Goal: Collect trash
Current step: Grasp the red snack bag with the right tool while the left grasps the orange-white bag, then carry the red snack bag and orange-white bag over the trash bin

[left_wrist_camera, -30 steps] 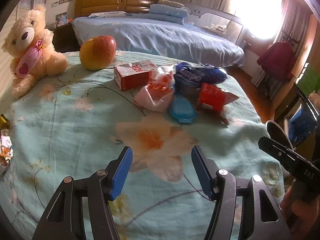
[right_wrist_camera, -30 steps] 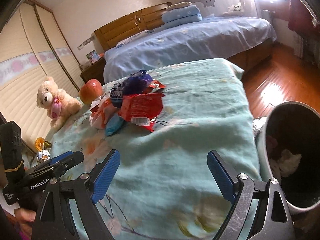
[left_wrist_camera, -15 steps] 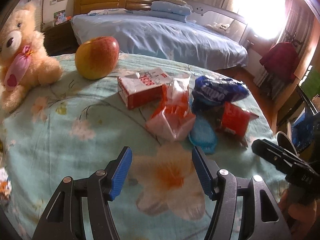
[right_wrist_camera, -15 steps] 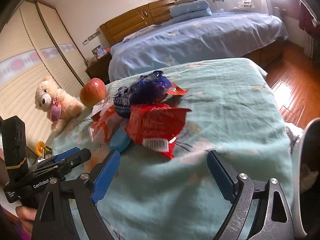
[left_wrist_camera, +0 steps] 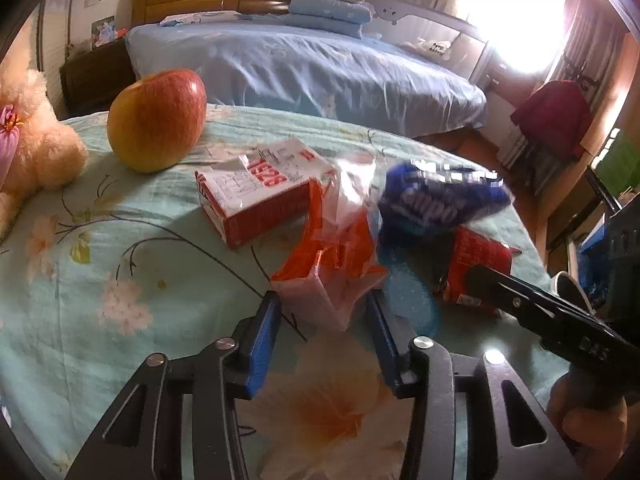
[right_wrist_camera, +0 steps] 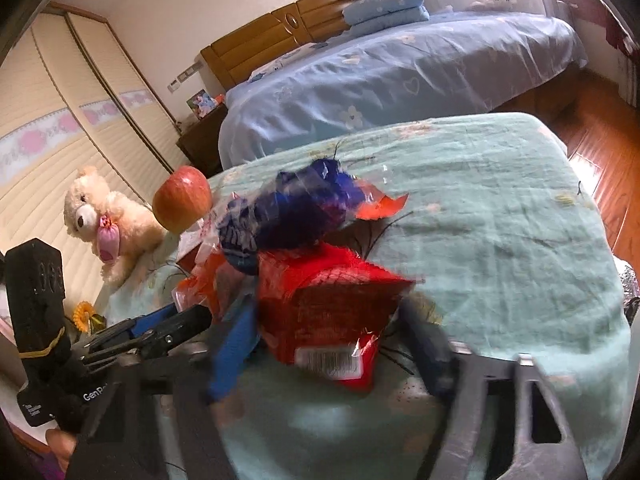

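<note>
Trash pile: I see five wrappers and cartons bunched together on the floral teal cloth (left_wrist_camera: 120,264) covering the bench, with both tools at its near edges.
Left hand-held gripper (left_wrist_camera: 323,322): I have it spread wide, blue pads either side of the near corner of the orange-and-clear bag (left_wrist_camera: 332,264); nothing is clamped.
Right hand-held gripper (right_wrist_camera: 332,346): I read it as wide apart too, though blurred; its fingers flank the lower end of the red snack packet (right_wrist_camera: 328,312), and I cannot tell whether they touch it.
Red snack packet: in the left view it lies at the pile's right edge, partly behind the right tool's black finger.
Blue oval piece (left_wrist_camera: 412,304): flat on the cloth, between the orange bag and the red packet.
Dark blue wrapper (left_wrist_camera: 436,200): crumpled, resting on top of the pile, behind the red packet and beside the orange bag.
Red-and-white carton (left_wrist_camera: 260,196): lying on its side, just left of the orange bag, touching it.
Apple (left_wrist_camera: 158,120): behind the carton, near it but apart.
Teddy bear (right_wrist_camera: 106,216): at the cloth's left edge, beyond the apple.
Bed with blue sheet (left_wrist_camera: 320,68): across the room behind the bench.
</note>
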Available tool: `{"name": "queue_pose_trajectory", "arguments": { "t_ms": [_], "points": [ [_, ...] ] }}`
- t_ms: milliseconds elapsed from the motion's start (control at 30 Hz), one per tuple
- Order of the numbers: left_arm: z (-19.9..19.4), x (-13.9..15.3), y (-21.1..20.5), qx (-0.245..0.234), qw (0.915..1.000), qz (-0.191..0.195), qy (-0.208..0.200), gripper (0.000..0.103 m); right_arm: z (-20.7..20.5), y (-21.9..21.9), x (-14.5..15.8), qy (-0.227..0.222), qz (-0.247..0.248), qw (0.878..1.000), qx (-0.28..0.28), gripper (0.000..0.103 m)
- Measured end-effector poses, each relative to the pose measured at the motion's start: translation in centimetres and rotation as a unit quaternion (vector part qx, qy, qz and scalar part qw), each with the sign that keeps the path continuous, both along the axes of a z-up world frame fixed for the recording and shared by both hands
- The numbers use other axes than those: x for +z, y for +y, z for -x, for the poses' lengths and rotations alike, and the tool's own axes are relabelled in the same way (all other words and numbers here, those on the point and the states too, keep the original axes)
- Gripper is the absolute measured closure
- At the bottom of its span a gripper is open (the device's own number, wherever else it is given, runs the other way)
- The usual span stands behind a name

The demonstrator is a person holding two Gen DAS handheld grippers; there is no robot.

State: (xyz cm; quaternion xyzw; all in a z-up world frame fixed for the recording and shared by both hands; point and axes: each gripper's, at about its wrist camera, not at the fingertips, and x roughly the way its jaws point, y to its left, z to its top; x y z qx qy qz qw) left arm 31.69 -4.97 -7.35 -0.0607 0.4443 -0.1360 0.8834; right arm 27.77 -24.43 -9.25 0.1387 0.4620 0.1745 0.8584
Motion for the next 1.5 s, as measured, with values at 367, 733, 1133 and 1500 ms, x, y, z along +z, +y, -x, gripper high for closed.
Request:
{"name": "queue_pose_trajectory", "arguments": {
  "t_ms": [367,733,1133,1500],
  "points": [
    [3.6,1.0,0.6,0.01,0.9998,-0.002,-0.019,0.079,2.6,-0.2,1.4,-0.017,-0.002,1.0,0.005,0.089],
    [9.1,2.9,1.2,0.007,0.9992,0.018,-0.034,0.079,6.7,-1.5,3.0,-0.03,0.003,1.0,0.002,0.095],
    [11.9,4.2,-2.3,-0.041,0.9982,0.02,-0.038,0.079,10.2,-4.5,4.5,-0.043,0.008,0.999,-0.022,0.095],
    [13.3,4.6,-6.7,-0.083,0.9959,0.005,-0.036,0.079,12.7,-9.0,5.1,-0.048,0.017,0.997,-0.063,0.095]
  ]
}}
